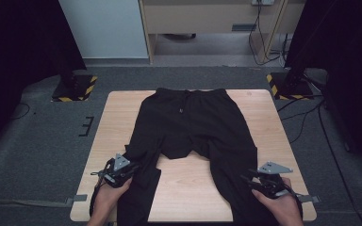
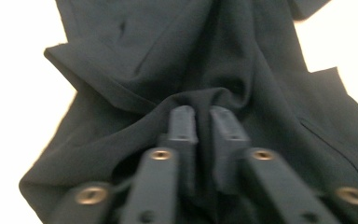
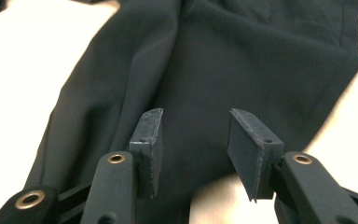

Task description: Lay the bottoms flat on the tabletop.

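Black trousers point(image 1: 188, 127) lie flat on the wooden table point(image 1: 118, 117), waistband at the far edge, both legs running toward me. My left gripper point(image 1: 133, 172) sits at the left leg near the front and is shut on a bunched fold of the trousers point(image 2: 223, 65), cloth pinched between its jaws point(image 2: 203, 112). My right gripper point(image 1: 246, 180) hovers at the right leg, held by a hand; its jaws stand open point(image 3: 195, 126) just above the trousers' fabric point(image 3: 242, 56), with nothing between them.
Bare tabletop point(image 1: 188, 188) shows between the two legs. Grey carpet surrounds the table. Two stand bases with yellow-black tape point(image 1: 75, 87) point(image 1: 287, 84) sit beyond the far corners, with cables point(image 1: 306, 117) on the floor at the right.
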{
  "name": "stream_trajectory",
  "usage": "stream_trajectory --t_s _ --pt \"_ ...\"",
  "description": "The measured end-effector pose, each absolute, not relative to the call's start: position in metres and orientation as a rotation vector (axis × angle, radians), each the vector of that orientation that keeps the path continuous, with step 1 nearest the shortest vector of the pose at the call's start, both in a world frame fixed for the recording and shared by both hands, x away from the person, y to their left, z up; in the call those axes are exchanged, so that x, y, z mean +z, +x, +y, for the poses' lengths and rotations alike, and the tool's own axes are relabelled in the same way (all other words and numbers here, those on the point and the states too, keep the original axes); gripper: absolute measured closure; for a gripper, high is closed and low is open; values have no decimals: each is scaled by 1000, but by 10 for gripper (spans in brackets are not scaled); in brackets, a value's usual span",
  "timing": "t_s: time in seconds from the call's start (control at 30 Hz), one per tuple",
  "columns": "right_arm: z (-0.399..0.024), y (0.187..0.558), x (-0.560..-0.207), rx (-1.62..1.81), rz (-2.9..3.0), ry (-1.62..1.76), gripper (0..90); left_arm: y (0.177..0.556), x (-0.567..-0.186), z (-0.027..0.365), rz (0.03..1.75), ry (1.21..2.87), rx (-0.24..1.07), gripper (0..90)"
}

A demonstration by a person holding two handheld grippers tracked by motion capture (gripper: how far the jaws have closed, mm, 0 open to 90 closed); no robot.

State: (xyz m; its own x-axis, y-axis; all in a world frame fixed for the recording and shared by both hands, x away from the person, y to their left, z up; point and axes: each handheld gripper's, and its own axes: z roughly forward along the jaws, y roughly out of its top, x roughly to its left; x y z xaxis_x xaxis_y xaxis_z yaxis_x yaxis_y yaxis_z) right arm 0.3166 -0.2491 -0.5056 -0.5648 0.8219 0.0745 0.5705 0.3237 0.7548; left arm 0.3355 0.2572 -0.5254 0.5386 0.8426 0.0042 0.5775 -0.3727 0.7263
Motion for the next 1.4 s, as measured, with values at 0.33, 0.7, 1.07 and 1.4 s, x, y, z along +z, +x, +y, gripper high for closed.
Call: stream_trajectory --t_s 0.33,0.7,1.07,1.4 --pt "-224 344 -521 1065 2313 1252 528 306 -517 274 1158 2110 449 881" --pt "-210 345 -526 1027 2394 1180 818 288 -515 287 1148 2100 406 881" --pt "-217 342 -525 1011 2415 1169 900 280 -511 277 1106 2118 374 876" --pt "-222 341 -527 1039 2397 1179 896 293 -507 280 1147 2080 500 712"
